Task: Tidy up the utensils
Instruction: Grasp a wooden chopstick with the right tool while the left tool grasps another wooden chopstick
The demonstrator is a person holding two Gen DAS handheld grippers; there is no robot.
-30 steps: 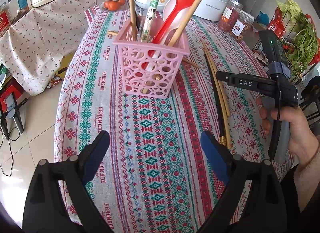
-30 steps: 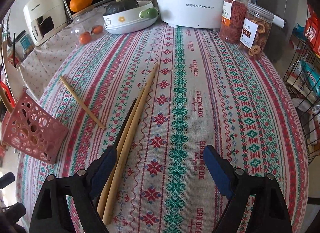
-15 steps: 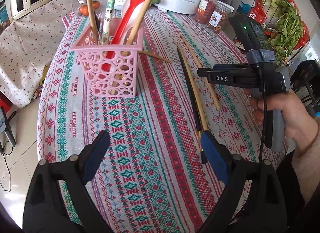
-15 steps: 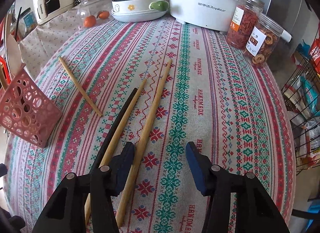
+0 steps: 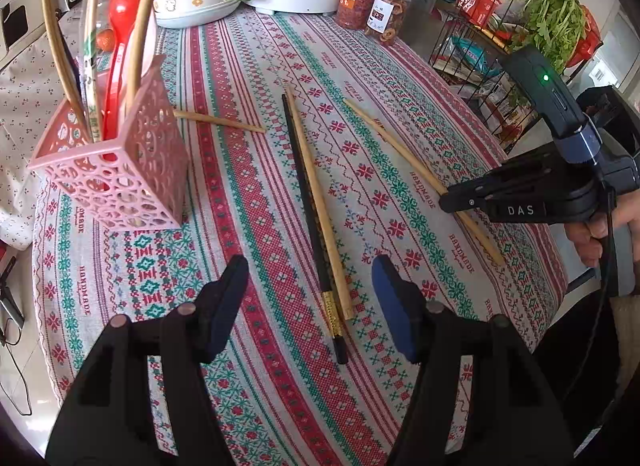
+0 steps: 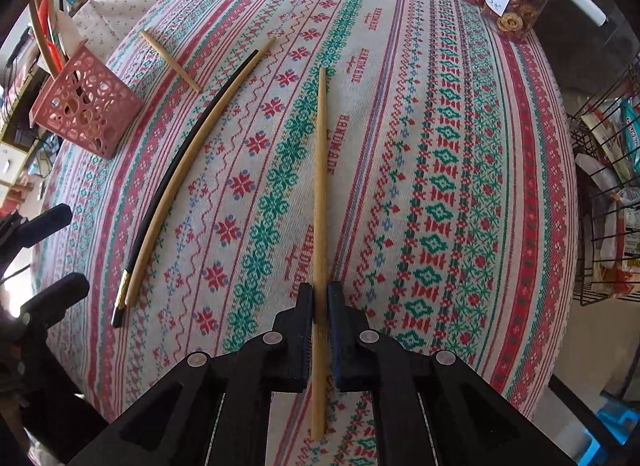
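- My right gripper (image 6: 320, 306) is clamped on a bamboo chopstick (image 6: 321, 169); its tip lies on the counter (image 6: 460, 185), its rear end passing back between the jaws.
- My left gripper (image 5: 310, 298) hangs spread apart over a black chopstick (image 5: 306, 201) and its bamboo neighbour (image 5: 320, 205), touching neither.
- Left of that pair stands the pink basket (image 5: 120, 181); its utensils are cut off at the top.
- A short chopstick (image 5: 218, 121) is partly hidden behind the basket.

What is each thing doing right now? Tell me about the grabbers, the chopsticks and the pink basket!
Right gripper: shut on the bamboo chopstick.
Left gripper: open, holding nothing.
Black chopstick: flat on the tablecloth, beside a tan chopstick.
Short chopstick: flat by the basket.
Pink basket: upright, holding chopsticks and a red spoon.
Snack jars: lids on.
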